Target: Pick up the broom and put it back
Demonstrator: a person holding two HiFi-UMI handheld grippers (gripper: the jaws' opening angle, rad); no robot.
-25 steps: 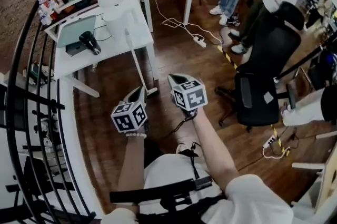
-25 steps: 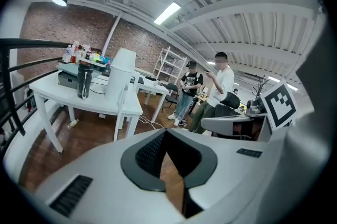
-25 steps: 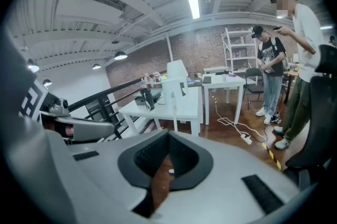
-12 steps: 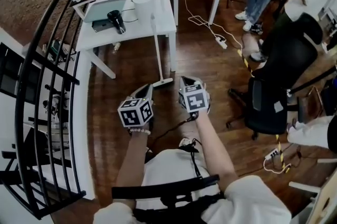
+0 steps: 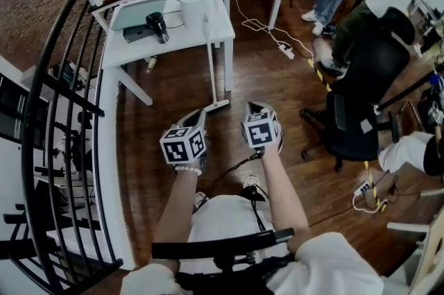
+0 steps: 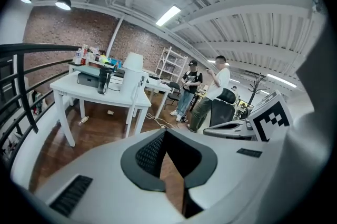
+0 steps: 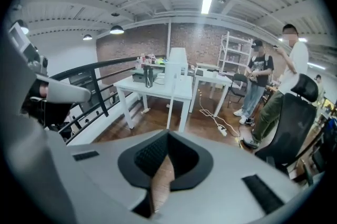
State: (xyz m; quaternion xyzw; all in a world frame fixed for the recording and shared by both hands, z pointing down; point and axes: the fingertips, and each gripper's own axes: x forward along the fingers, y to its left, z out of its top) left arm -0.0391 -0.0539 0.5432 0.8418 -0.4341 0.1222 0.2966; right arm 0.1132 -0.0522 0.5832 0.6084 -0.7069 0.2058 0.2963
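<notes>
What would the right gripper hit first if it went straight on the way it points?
Most likely the wood floor. The shut right gripper tilts down at bare boards, right of the broom head and short of the white table. Depth is a guess.

The slim white broom (image 5: 211, 71) leans against the white table (image 5: 187, 35), head down.

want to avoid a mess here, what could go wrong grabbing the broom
1. The broom only leans against the table, so a nudge could topple it.
2. The left gripper and right gripper are both shut and would need to open before reaching the thin handle.
3. A cable on the floor nearby could trip someone.
</notes>
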